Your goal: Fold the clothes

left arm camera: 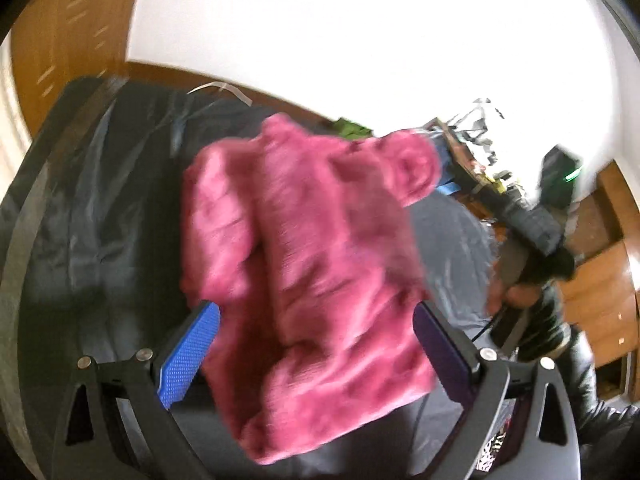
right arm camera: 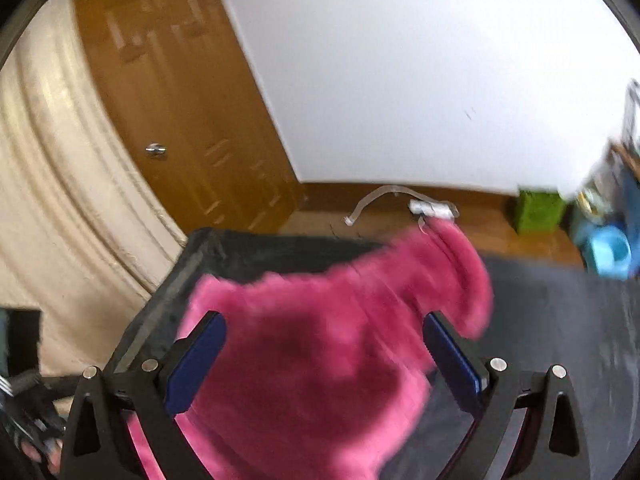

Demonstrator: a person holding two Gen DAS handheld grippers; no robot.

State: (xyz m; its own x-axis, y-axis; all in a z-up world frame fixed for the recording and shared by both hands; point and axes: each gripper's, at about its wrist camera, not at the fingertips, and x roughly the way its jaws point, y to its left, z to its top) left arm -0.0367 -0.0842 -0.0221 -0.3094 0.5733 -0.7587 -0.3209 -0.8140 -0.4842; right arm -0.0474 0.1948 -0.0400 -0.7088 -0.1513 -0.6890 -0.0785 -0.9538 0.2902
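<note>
A bed (left arm camera: pixel 92 200) with a dark grey cover (right arm camera: pixel 560 312) carries the work; it spreads below and ahead of both grippers. The cover is creased and reaches the far corner (right arm camera: pixel 204 236) of the bed, ahead and to the left of the right gripper. A pink fuzzy garment (left arm camera: pixel 304 264) sits over the cover between the gripper fingers in both views; motion blur hides whether it rests on the bed or hangs above it.

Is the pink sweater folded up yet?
No. The pink sweater is bunched and rumpled on the dark bed, blurred, not in a neat fold.
</note>
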